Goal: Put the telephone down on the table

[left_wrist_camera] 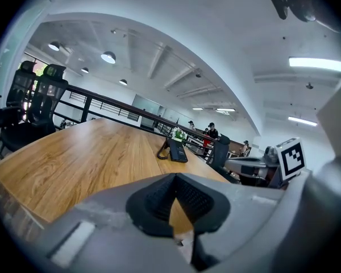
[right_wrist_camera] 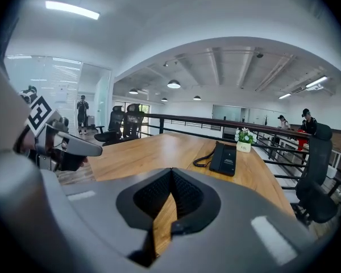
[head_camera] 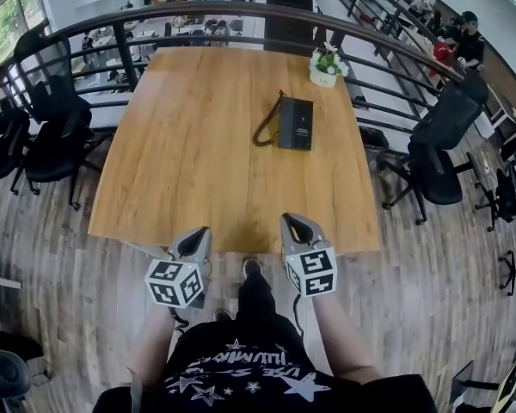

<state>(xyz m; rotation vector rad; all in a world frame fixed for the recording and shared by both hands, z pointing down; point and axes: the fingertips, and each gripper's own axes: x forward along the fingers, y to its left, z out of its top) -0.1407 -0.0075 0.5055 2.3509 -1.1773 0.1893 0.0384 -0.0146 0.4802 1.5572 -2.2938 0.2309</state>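
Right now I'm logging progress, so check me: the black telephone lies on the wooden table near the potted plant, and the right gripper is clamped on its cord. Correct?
Not the grip. In the right gripper view the right gripper is shut on nothing, well short of the cord. The telephone does lie on the table near the potted plant.

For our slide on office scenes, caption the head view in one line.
Left gripper and right gripper, both shut and empty, face a wooden table bearing a black telephone and a potted plant.

The table (head_camera: 198, 144) is smooth, matt wood grain; the telephone (head_camera: 296, 124) looks matt black plastic.
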